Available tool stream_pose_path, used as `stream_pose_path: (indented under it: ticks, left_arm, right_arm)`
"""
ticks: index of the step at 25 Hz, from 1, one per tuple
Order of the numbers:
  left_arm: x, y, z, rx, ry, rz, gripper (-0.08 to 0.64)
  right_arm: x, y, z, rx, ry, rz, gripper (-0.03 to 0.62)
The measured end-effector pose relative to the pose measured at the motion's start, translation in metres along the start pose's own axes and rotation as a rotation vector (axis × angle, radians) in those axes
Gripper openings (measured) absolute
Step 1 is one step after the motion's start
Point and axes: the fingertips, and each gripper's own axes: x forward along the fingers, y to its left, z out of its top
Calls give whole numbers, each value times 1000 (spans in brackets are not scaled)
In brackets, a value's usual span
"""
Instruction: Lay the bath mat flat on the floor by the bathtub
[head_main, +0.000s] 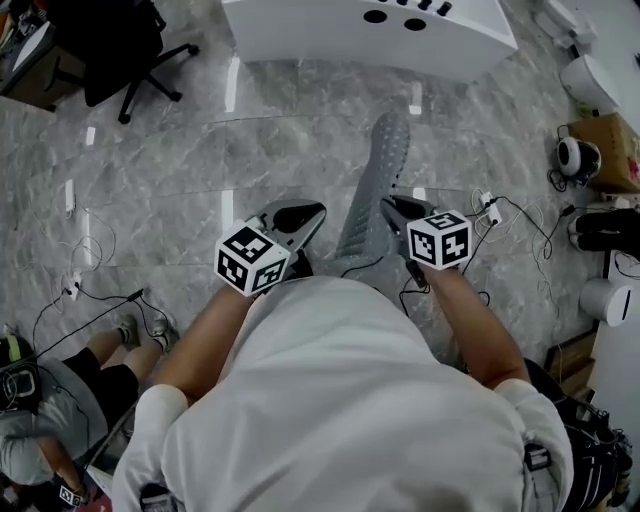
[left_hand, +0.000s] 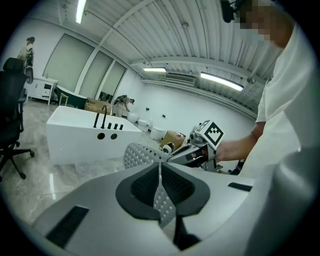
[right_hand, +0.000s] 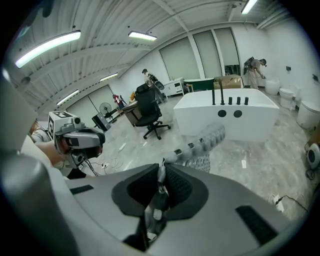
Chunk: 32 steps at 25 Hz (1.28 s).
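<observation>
I hold a grey, dotted bath mat (head_main: 372, 190) up off the marble floor, and it hangs edge-on between my two grippers. The left gripper (head_main: 300, 215) is shut on one edge of the mat (left_hand: 161, 195). The right gripper (head_main: 395, 210) is shut on the other edge (right_hand: 159, 192). Beyond the right jaws, the mat (right_hand: 202, 144) stretches toward the white bathtub (right_hand: 225, 117). The tub (head_main: 370, 35) stands just ahead of me. In the left gripper view the mat (left_hand: 139, 154) runs across to the right gripper (left_hand: 192, 152).
A black office chair (head_main: 125, 50) stands at the far left. Cables (head_main: 90, 290) trail over the floor on the left, and more cables and a power strip (head_main: 490, 210) lie on the right. A person (head_main: 50, 410) sits at the lower left. A cardboard box (head_main: 610, 150) and white fixtures line the right side.
</observation>
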Motion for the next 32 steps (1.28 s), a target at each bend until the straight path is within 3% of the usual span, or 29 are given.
stream_pose_path:
  ticks: [6, 15, 25, 32]
  left_arm:
    - [-10, 82, 42, 31, 18, -17, 29]
    - [-2, 164, 76, -51, -16, 77, 29]
    - [46, 237, 139, -82, -34, 170, 29]
    - [73, 284, 160, -119, -26, 126, 29]
  right_arm:
    - [57, -8, 105, -1, -53, -18, 43]
    - [139, -25, 223, -38, -79, 51, 43]
    - [225, -57, 305, -153, -11, 149, 43]
    - [288, -72, 346, -151, 23, 152, 43]
